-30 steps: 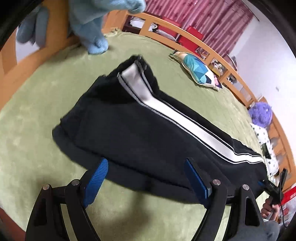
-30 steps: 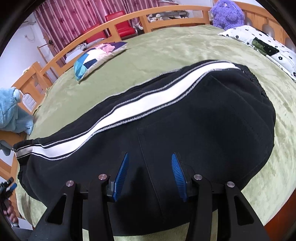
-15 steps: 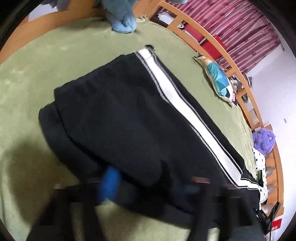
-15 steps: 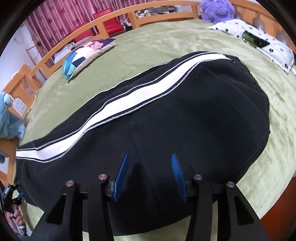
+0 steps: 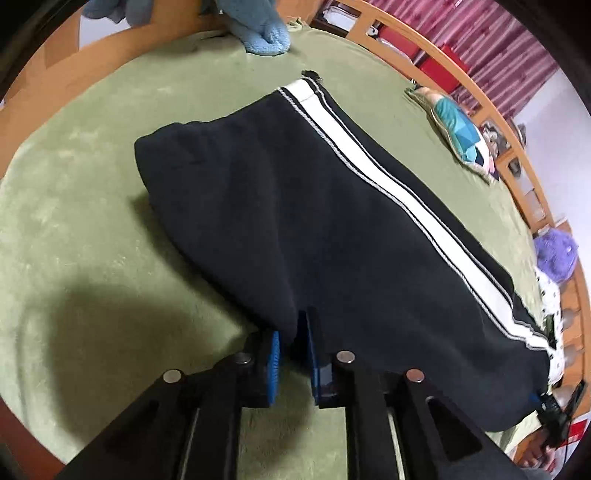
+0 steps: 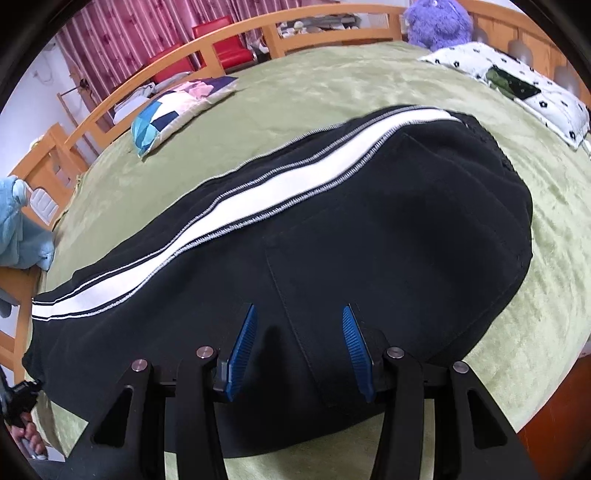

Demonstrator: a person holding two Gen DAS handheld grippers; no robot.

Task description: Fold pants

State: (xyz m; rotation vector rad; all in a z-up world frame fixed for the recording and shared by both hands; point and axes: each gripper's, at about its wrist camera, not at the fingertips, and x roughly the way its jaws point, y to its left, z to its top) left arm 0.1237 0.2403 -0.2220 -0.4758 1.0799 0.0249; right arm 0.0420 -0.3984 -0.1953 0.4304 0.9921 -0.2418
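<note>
A green blanket [image 6: 332, 85] carries a patchwork cushion [image 6: 177, 110], a purple plush toy [image 6: 437, 22] and a blue towel [image 5: 266, 33].

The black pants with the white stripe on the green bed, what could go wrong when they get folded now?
1. The left tool pinches only a small bit of the near edge of the black pants with the white side stripe, and its jaws are opening, so the fabric might slip out.
2. The right tool stands open over the cloth, gripping nothing, so lifting now could drag the pants crooked across the green blanket.
</note>
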